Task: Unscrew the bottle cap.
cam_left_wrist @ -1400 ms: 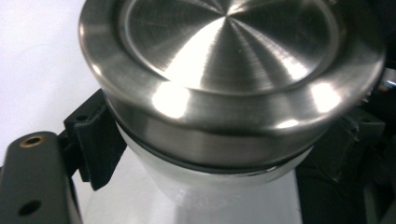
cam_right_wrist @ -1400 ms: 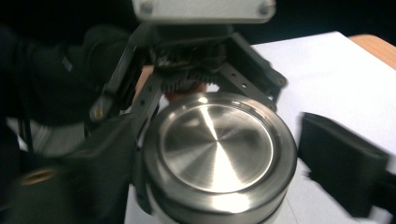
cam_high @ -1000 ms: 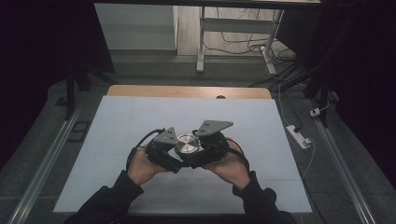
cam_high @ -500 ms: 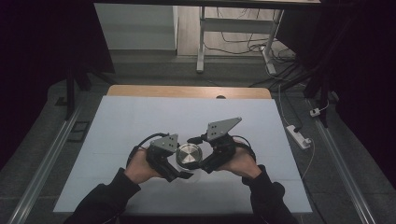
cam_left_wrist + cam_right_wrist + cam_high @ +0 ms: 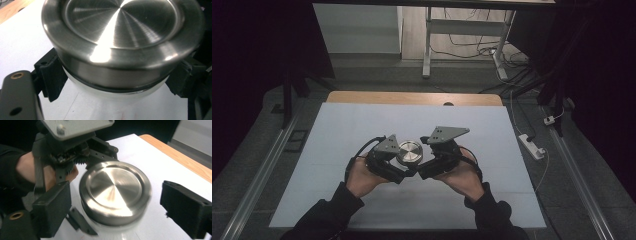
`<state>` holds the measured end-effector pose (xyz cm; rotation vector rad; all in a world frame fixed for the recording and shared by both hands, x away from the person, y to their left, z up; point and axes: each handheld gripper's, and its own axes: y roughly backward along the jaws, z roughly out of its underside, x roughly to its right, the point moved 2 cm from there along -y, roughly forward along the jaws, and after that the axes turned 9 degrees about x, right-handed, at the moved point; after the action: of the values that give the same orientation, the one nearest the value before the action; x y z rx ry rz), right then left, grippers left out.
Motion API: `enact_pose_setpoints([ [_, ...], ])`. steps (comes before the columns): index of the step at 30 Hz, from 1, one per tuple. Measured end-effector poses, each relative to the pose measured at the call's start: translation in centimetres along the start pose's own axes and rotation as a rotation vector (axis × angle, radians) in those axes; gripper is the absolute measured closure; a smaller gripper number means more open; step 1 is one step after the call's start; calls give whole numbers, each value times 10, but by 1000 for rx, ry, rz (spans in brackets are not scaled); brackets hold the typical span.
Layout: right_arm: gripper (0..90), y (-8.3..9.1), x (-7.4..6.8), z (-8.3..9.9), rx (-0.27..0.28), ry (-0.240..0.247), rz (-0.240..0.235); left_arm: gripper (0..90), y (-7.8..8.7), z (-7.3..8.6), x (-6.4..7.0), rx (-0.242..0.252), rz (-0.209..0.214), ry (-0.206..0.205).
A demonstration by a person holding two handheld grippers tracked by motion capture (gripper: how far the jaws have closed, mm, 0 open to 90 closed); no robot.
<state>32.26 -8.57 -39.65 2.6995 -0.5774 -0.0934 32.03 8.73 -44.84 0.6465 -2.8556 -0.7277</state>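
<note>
Meanwhile, left gripper (image 5: 404, 167) clamped on white jar with round brushed-steel lid (image 5: 410, 152), right gripper (image 5: 115, 215) released, jaws straddling lid, white table (image 5: 337, 130).

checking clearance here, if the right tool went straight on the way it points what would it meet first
Most likely the metal lid: in the right gripper view it sits dead ahead between the right tool's open jaws. Just beyond it is the left tool, which grips the jar below that lid. Depth is hard to judge.

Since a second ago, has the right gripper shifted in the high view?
Yes. The right gripper has pulled back toward the table's near right side, away from the metal lid, which the left gripper holds.
</note>
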Motion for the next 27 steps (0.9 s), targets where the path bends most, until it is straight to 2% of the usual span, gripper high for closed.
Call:
enact_pose_setpoints([
  [2, 142, -4, -4, 1, -5, 13, 32, 155, -1, 0, 1, -8, 6, -10],
  [4, 176, -8, -6, 4, -21, 33, 32, 155, -4, -2, 6, -22, 22, -35],
  [7, 183, -10, -6, 6, -20, 29, 24, 155, -4, 0, 5, -21, 42, -31],
  [8, 185, -10, -6, 6, -28, 34, 11, 155, -4, 0, 4, -26, 58, -44],
  [9, 196, -9, -5, 6, -26, 33, -11, 155, -4, 0, 4, -26, 58, -44],
  [10, 196, -7, -3, 6, -28, 46, -51, 155, -3, 1, 4, -17, 115, -56],
  [12, 196, -4, 0, 7, -24, 60, -131, 155, -2, 1, 6, -11, 171, -77],
  [15, 196, 1, 6, 10, 6, 83, -289, 155, -2, 1, 8, 2, 263, -105],
  [17, 194, 4, 10, 12, 31, 88, -367, 156, -3, 1, 9, 14, 291, -100],
  [18, 191, 5, 11, 13, 35, 81, -381, 155, -3, 1, 9, 11, 281, -98],
  [19, 178, 5, 12, 13, 30, 76, -375, 155, -4, 1, 9, 7, 259, -95],
  [20, 133, 4, 12, 13, 16, 65, -345, 155, -4, 1, 8, 5, 228, -83],
  [23, 80, 5, 12, 7, -14, 33, -230, 155, -2, 2, 3, -17, 110, -60],
  [24, 67, 5, 10, 5, -19, 42, -190, 155, -2, 2, 3, -17, 110, -60],
  [25, 73, 5, 8, 3, -21, 35, -155, 155, -1, 2, 0, -22, 44, -38],
  [26, 76, 5, 6, 2, -22, 21, -119, 155, -1, 2, 0, -22, 44, -38],
  [27, 76, 4, 4, 0, -25, 12, -74, 155, -1, 2, 0, -23, 24, -28],
])
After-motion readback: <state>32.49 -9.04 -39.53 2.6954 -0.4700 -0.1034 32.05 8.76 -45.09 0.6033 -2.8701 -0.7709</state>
